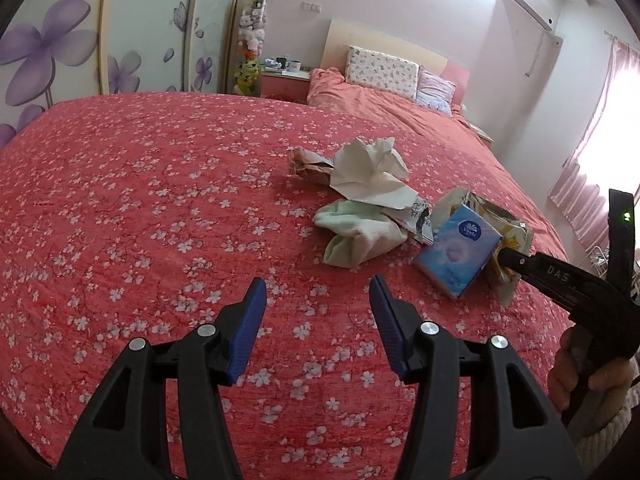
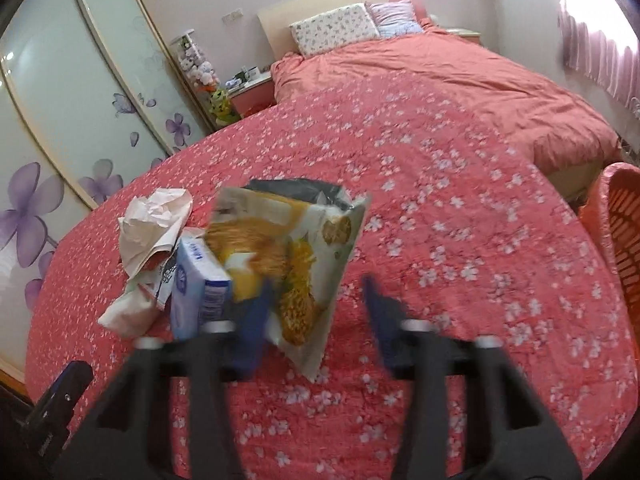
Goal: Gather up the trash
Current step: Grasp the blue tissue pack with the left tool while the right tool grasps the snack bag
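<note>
With the right gripper (image 2: 316, 312) jaws seen apart around the snack bag (image 2: 296, 256) on the bed (image 2: 440, 184), the bag should be pinched firmly while the left gripper (image 1: 318, 312) is kept half-open.

A wide bed (image 1: 132, 208) under a red coverlet with small white blossoms carries the litter: crumpled white paper (image 1: 370, 170), a pale green cloth (image 1: 356, 232), a blue tissue pack (image 1: 458, 250), and a yellow-printed snack bag (image 2: 300, 248) beside it.
</note>
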